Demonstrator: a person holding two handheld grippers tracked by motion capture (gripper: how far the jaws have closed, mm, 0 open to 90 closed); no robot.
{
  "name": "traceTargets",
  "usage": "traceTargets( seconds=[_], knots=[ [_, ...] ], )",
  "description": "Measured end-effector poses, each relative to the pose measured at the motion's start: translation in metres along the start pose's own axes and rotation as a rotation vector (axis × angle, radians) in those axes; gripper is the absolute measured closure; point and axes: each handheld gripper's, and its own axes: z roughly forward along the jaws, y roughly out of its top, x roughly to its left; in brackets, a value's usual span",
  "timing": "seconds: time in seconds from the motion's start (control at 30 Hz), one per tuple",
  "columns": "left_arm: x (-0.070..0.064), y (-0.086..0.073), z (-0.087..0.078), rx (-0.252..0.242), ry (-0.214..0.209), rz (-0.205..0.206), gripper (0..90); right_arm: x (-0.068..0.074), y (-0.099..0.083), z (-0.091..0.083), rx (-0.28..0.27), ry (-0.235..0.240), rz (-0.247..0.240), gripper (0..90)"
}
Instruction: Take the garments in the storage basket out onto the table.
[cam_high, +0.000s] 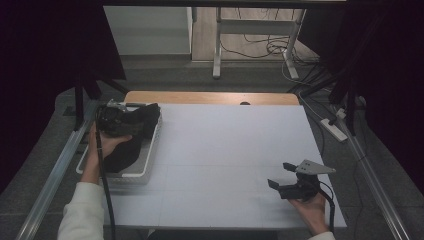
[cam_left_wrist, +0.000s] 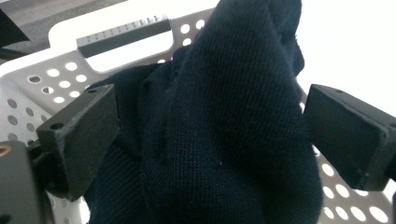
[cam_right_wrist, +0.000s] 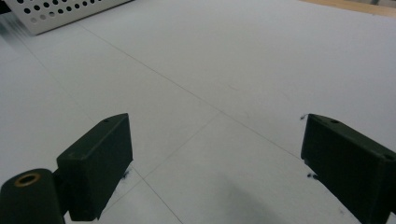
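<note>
A dark knitted cloth (cam_high: 121, 153) lies in a white perforated basket (cam_high: 145, 172) at the table's left edge, one fold raised over the far rim. My left gripper (cam_high: 131, 121) reaches into the basket. In the left gripper view its jaws stand wide apart on either side of that raised fold of cloth (cam_left_wrist: 224, 93), so my left gripper (cam_left_wrist: 210, 126) is open, in front of the basket's wall (cam_left_wrist: 60, 74). My right gripper (cam_high: 280, 175) hovers open near the table's front right, above the bare white surface with nothing between the jaws of the right gripper (cam_right_wrist: 215, 154).
The white table top (cam_high: 225, 150) has faint seam lines and a wooden strip (cam_high: 210, 97) along its far edge. A corner of the basket (cam_right_wrist: 60, 11) lies far off in the right gripper view. Metal rails run along both sides, and a power strip (cam_high: 334, 129) lies on the floor at right.
</note>
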Motion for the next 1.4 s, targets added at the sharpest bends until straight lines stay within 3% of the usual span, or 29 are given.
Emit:
traceTargets(
  seconds=[0.57,0.83,0.93,1.03,1.2,1.4],
  knots=[
    [0.001,-0.004,0.023,0.084,-0.025,0.006,3.4,0.001,0.0,0.001,0.013,-0.002,-0.009,8.6],
    [-0.001,-0.006,0.035,0.153,-0.027,0.025,3.0,0.001,0.0,0.001,0.015,-0.005,-0.009,8.6],
    [-0.001,-0.007,0.038,0.172,-0.033,0.016,5.3,0.001,-0.001,0.001,0.014,-0.004,-0.008,8.6],
    [0.0,-0.009,0.04,0.18,-0.043,0.016,12.4,0.002,-0.001,0.001,0.016,-0.005,-0.01,8.6],
    [0.0,-0.009,0.038,0.185,-0.038,0.031,35.4,0.002,-0.001,0.001,0.017,-0.003,-0.01,8.6],
    [0.005,-0.011,0.032,0.153,-0.052,0.016,53.3,0.002,-0.001,0.001,0.017,-0.004,-0.011,8.7]
  ],
)
